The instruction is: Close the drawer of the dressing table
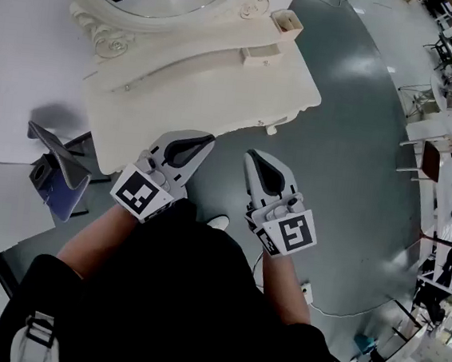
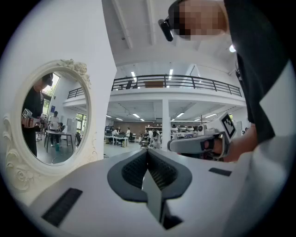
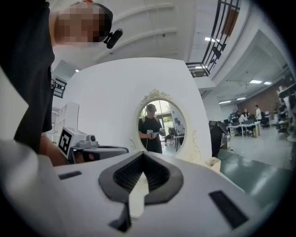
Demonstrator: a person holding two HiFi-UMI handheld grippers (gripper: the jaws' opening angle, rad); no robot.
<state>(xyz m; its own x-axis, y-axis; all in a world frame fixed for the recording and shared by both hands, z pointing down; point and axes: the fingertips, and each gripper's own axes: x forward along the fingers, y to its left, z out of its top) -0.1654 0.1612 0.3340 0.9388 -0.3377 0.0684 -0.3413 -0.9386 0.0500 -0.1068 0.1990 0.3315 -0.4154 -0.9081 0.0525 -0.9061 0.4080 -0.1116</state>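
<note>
Fingers (image 1: 182,151) closed, empty, on left gripper (image 1: 209,139) and right gripper (image 1: 250,154) (mirror (image 1: 188,3) partly cut off).

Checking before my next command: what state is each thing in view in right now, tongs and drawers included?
Left tongs: shut, nothing held.
Right tongs: shut, nothing held.
Far small drawer: pulled out, open top showing.
Nearer small drawer: seems slightly out.
Mirror: upright on the dressing table.
</note>
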